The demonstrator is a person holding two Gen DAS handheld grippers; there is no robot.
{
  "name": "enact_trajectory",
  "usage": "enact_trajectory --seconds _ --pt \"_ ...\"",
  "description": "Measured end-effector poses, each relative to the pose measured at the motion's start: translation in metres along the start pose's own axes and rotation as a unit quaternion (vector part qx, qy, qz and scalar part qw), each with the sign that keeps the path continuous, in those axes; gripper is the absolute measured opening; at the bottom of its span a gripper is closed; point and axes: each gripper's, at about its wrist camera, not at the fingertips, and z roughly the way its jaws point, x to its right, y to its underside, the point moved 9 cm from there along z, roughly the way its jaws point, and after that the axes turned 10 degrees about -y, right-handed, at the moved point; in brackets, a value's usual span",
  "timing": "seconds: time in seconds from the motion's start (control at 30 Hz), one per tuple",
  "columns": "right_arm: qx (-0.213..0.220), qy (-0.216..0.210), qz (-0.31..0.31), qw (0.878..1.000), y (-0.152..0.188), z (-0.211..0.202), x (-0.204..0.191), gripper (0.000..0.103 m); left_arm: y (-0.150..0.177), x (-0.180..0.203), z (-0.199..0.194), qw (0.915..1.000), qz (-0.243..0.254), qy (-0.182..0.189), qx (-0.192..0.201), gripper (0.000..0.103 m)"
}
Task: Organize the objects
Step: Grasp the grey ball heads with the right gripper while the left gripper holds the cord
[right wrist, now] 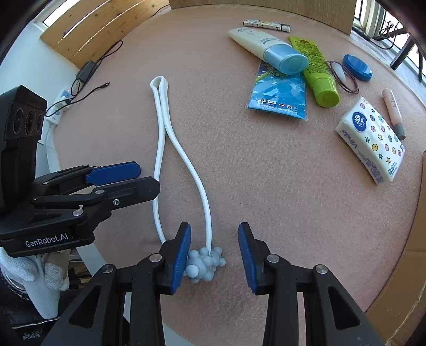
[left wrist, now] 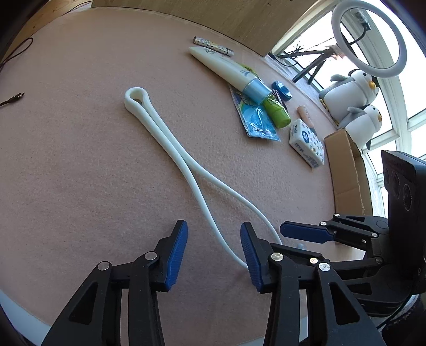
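Note:
A long white looped massager [left wrist: 186,162] lies on the pink felt table [left wrist: 80,159]. Its two thin arms cross and run toward me. In the right wrist view the arms [right wrist: 186,159] end in a knobby grey-blue ball head [right wrist: 205,262]. My left gripper [left wrist: 214,255] is open, and one white arm runs between its fingers. My right gripper [right wrist: 214,255] is open around the ball head, its left pad [right wrist: 182,255] touching or nearly touching the head. Each gripper shows in the other's view: the right [left wrist: 306,234], the left [right wrist: 114,173].
At the far right lie a cream tube with blue cap [right wrist: 269,48], a green tube [right wrist: 316,71], a blue packet [right wrist: 279,95], a tissue pack [right wrist: 372,138], a blue round case [right wrist: 356,68], a patterned stick [right wrist: 266,25] and a peach stick [right wrist: 392,111]. A cardboard box [left wrist: 346,170] stands right.

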Motion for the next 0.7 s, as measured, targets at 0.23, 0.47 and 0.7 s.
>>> enact_trajectory --seconds 0.23,0.47,0.7 --pt "0.003 -0.005 -0.032 0.999 0.007 0.005 -0.008 0.021 0.001 0.008 0.006 0.9998 -0.014 0.016 0.0 0.029" --pt "0.011 0.013 -0.052 0.999 0.009 0.007 -0.012 0.018 0.004 0.014 0.008 0.9991 -0.025 0.033 -0.001 0.021" --pt "0.031 0.021 -0.055 0.998 0.017 -0.006 -0.012 0.018 0.003 0.032 -0.009 0.9992 -0.006 0.035 0.019 0.017"
